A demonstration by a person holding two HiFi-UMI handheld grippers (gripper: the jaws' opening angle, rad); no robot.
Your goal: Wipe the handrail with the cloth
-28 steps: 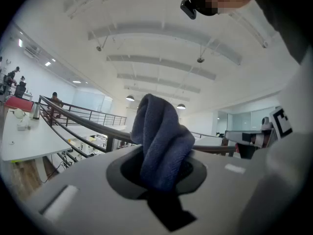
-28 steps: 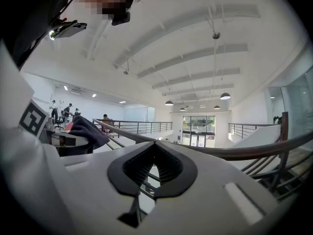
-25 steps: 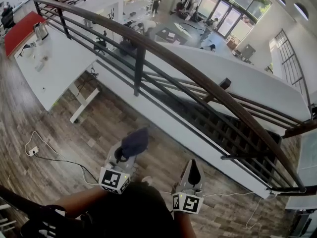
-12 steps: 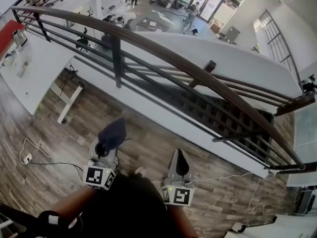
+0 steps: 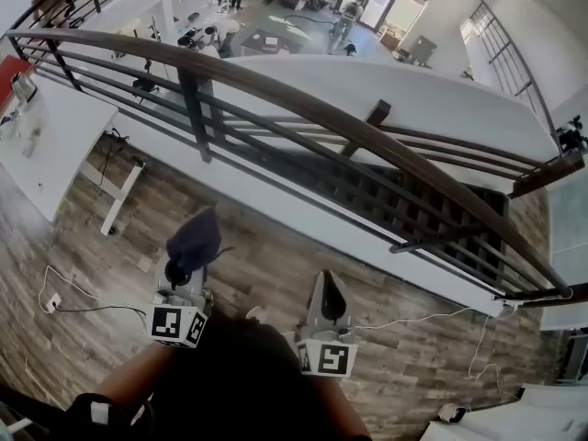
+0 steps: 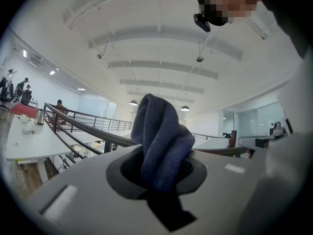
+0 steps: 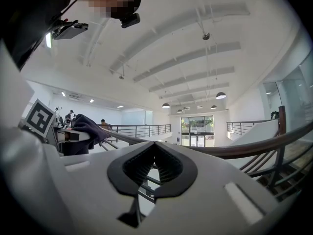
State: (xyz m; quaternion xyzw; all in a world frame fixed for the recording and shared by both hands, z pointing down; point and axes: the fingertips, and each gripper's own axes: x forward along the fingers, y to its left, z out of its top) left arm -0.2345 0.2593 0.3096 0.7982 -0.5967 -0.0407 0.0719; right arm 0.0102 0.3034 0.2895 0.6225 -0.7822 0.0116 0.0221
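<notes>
The handrail (image 5: pixel 303 108) is a brown wooden rail that curves across the head view from upper left to lower right, on black metal bars. My left gripper (image 5: pixel 184 266) is shut on a dark blue cloth (image 5: pixel 195 232), which bunches up above the jaws and stays short of the rail. In the left gripper view the cloth (image 6: pixel 161 141) fills the middle, and the handrail (image 6: pixel 88 130) runs behind it. My right gripper (image 5: pixel 324 281) is shut with nothing in it, also short of the rail. The right gripper view shows the handrail (image 7: pixel 244 148) ahead and the cloth (image 7: pixel 87 126) at left.
A black post (image 5: pixel 195 108) holds the rail at left. Beyond the bars a stairwell (image 5: pixel 413 219) drops to a lower floor with people. A white desk (image 5: pixel 41 150) stands at left, and cables (image 5: pixel 73 306) lie on the wooden floor.
The head view has shifted along the railing, so the post now sits further left. Both grippers sit slightly lower and to the left in view, with the cloth still held.
</notes>
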